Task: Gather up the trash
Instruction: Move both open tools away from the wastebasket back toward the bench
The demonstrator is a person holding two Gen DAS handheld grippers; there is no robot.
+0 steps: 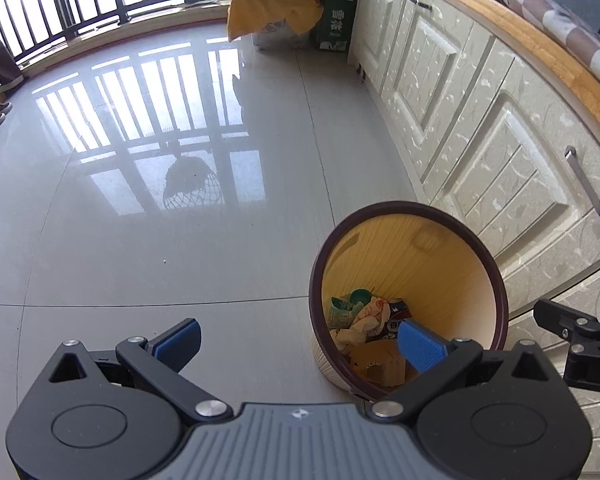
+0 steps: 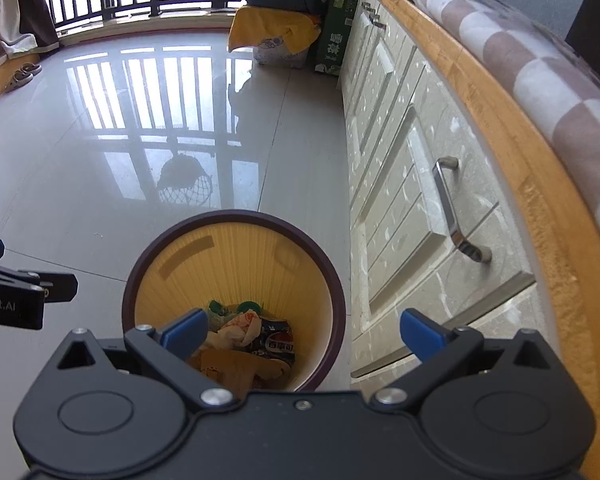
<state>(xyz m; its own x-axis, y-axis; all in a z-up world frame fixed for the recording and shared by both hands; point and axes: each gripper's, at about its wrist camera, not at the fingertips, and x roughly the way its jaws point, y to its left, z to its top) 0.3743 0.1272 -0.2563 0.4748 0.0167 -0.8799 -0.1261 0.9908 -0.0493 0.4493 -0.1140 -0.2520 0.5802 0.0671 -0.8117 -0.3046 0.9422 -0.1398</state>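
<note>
The left gripper is wide open and holds nothing. The right gripper is wide open too, and empty. Both hang over the near side of the trash bin, looking down into it, the left one just left of the right one.

The bin stands on the floor, just beside the white cupboards on its right. Inside lies trash: crumpled wrappers, paper and a bit of cardboard. No trash shows on the floor, so the job looks nearly done.
</note>
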